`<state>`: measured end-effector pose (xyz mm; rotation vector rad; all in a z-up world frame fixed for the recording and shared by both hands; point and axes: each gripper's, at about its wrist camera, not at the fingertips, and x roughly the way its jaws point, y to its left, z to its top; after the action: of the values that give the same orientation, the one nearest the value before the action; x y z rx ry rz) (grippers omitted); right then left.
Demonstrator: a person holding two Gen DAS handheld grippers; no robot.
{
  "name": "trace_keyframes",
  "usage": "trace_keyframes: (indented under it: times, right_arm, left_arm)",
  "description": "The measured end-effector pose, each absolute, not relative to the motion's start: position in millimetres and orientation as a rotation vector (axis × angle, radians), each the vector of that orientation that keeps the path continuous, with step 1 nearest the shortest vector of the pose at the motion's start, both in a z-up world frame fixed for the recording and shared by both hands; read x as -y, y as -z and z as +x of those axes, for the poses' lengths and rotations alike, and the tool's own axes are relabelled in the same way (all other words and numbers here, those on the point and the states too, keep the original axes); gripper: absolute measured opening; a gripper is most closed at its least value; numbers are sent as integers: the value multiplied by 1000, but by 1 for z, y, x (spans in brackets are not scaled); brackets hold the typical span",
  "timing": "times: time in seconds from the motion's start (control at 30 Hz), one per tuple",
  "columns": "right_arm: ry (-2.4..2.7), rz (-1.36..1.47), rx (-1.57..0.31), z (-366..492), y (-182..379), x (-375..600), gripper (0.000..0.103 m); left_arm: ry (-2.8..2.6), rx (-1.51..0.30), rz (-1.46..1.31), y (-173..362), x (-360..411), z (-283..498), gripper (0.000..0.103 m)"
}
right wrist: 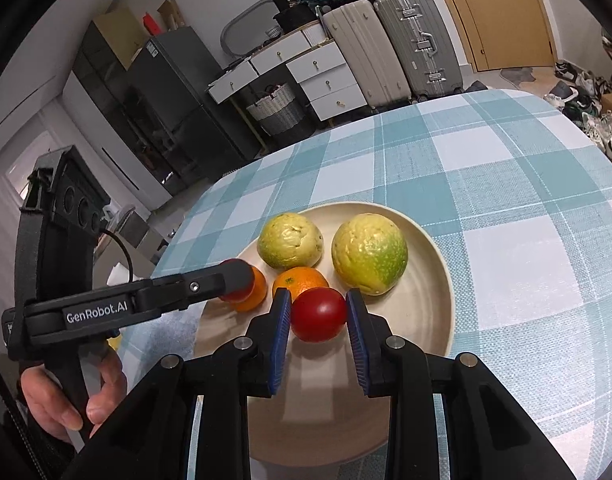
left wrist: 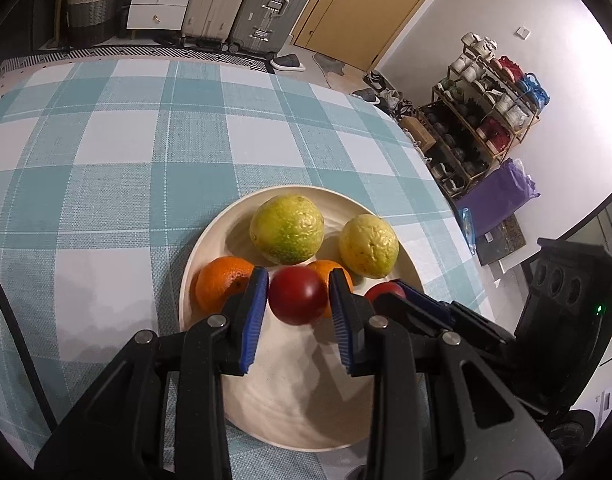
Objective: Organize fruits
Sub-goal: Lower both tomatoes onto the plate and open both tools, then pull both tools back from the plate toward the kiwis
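Note:
A cream plate [left wrist: 210, 240] [right wrist: 434, 320] on the checked tablecloth holds two yellow-green citrus fruits [left wrist: 287, 229] [left wrist: 369, 246], two oranges [left wrist: 220, 286] [left wrist: 338, 270] and two red tomatoes. My left gripper [left wrist: 296, 292] has its blue pads on either side of one tomato [left wrist: 298, 295], touching or nearly so. My right gripper [right wrist: 319, 312] brackets the other tomato [right wrist: 319, 314] the same way; it shows in the left wrist view [left wrist: 384, 290] behind the right gripper's fingers [left wrist: 422, 300]. The left gripper also shows in the right wrist view [right wrist: 236, 280], over an orange [right wrist: 254, 290].
The round table's edge [left wrist: 438, 184] drops off just right of the plate. The checked tablecloth [left wrist: 106, 152] stretches left and beyond the plate. Suitcases [left wrist: 266, 4], drawers and a shoe rack [left wrist: 478, 120] stand off the table.

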<state>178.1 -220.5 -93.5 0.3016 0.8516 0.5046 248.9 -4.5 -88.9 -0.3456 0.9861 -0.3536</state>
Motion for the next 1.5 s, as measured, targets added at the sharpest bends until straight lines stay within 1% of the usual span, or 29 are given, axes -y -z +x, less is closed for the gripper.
trace_keyframes:
  times: [0.07,0.1,0.13,0.17,0.3,0.37,0.4,0.43,0.57,0.6,0.67,0.73,0.8,0.87,0.93,0.97,1.0,1.03,1.07,1.13,1.27,1.33,1.4,1.5]
  right_arm:
    - [-492,298,-844,175,92,219,29]
    - [-497,295,-832,173,91,219,30]
    - [-497,288,-821,172,90,218,34]
    - [-496,279,-811,169,88,217,37]
    - [-502,269,-782,160,82,219,38]
    - [-494,276,-774,155,79,223,41]
    - [-488,280,-772,152,77,226,46]
    - [-482,285,-770,150,76,230,47]
    - [-462,286,-753,135,68,243,50]
    - [-460,288,-750,132,67,246,51]
    - [-459,289,-744,124,63,251,55]
    - [-455,286,-730,115,58,255,67]
    - [-460,281,-708,104,53,258,72]
    - [-467,272,-697,94,49,259,72]
    - [-475,268,-692,85,47,261,77]
    - [-477,267,-686,80,45,262,78]
    - [-478,267,-681,76,45,262,80]
    - [-480,268,-676,72,44,263,81]
    - [-481,269,-672,68,43,265,82]
    - [-483,272,-669,60,42,266,87]
    - [-489,275,-671,48,41,268,90]
    - [-491,272,-672,42,41,268,95]
    - [-493,269,-670,36,40,268,97]
    - [-496,262,-659,25,38,268,100]
  left_arm:
    - [357,-969,-361,86,2,247,28]
    - [352,-969,-361,85,1,247,30]
    - [349,-969,-361,84,1,247,31]
    - [351,-967,-361,83,1,246,31]
    - [347,-952,-347,73,1,238,31]
    - [344,-945,-342,69,1,232,31]
    - [341,-942,-339,66,1,228,31]
    - [338,-939,-339,64,1,224,31]
    - [329,-936,-331,58,2,206,32]
    - [324,-934,-327,56,2,199,33]
    - [317,-930,-320,53,3,189,35]
    - [313,-922,-314,50,4,176,35]
    - [308,-916,-307,47,5,160,36]
    - [311,-909,-298,44,7,147,36]
    - [308,-905,-281,42,10,135,37]
    - [303,-898,-268,41,12,126,41]
    - [298,-892,-261,40,13,119,49]
    - [291,-885,-257,39,13,113,55]
    - [288,-876,-256,38,14,104,63]
    - [285,-860,-254,37,15,91,65]
    - [275,-874,-234,39,20,72,66]
    - [266,-879,-218,41,22,65,71]
    - [248,-872,-201,41,24,56,80]
    - [240,-863,-187,42,28,46,81]
